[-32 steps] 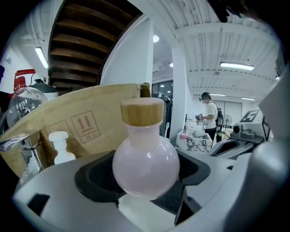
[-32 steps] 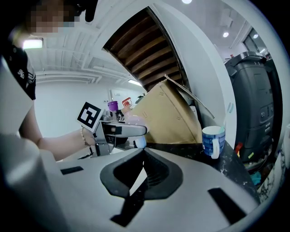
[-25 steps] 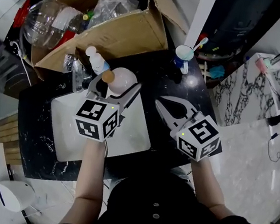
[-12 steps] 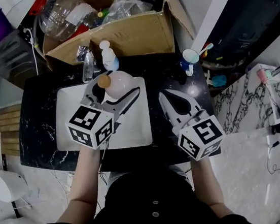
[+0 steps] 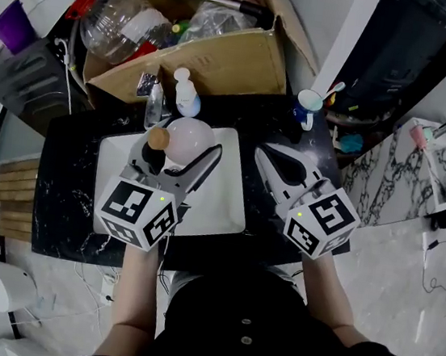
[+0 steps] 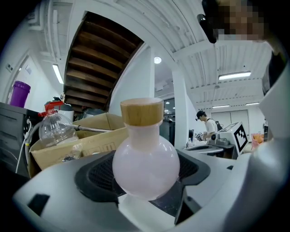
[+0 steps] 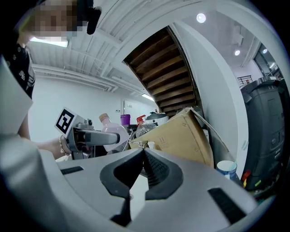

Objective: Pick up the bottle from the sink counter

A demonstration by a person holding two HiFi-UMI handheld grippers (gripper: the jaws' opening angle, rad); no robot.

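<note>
The bottle (image 5: 194, 137), a round pink one with a wooden cap (image 5: 158, 137), is gripped at its wide belly by the left claw (image 5: 182, 148). In the left gripper view the bottle (image 6: 146, 167) is seen upright, and both dark pads are pressed on its sides. In the head view it is placed over the white sink (image 5: 221, 205), which is set in the black bench (image 5: 66, 165). Whether the bottle touches the sink cannot be told.

The right claw (image 5: 265, 153) is held over the bench at the right of the sink. Its jaws are brought together and nothing is found between them in the right gripper view (image 7: 140, 156).

Behind the sink a small white bottle (image 5: 187, 95) is seen just beside the tap (image 5: 156, 106). A cardboard box (image 5: 223, 55) is found behind them, and a cup (image 5: 308, 104) at its right.
</note>
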